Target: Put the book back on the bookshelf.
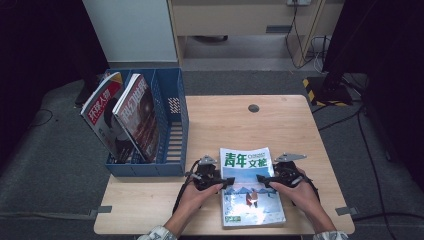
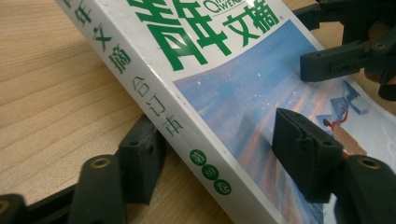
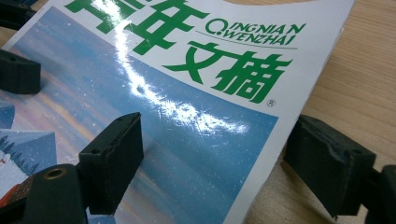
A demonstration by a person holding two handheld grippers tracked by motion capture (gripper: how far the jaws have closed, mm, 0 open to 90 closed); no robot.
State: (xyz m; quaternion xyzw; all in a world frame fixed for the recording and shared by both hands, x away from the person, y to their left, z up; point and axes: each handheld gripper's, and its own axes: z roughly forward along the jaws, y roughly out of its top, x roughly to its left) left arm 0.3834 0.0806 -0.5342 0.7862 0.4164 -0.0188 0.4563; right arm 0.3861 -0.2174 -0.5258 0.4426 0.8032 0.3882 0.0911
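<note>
Magazine [image 1: 251, 187] lay flat on the bench [image 1: 215, 125], near its front edge; left hand-held gripper [image 1: 223, 184] and right hand-held gripper [image 1: 264, 179] both stood wide open, straddling the spine edge and the opposite edge, gripping nothing yet. Best bet: slide each lower jaw fully under before closing, squeeze both evenly so the glossy cover didn't slip. Blue file rack [image 1: 172, 125] with two upright magazines [image 1: 122, 117] stood just left; its right slot looked free.

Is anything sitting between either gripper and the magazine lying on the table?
Nothing visible. The left gripper straddles the magazine at its spine edge, the right gripper at its opposite edge; jaws open.
</note>
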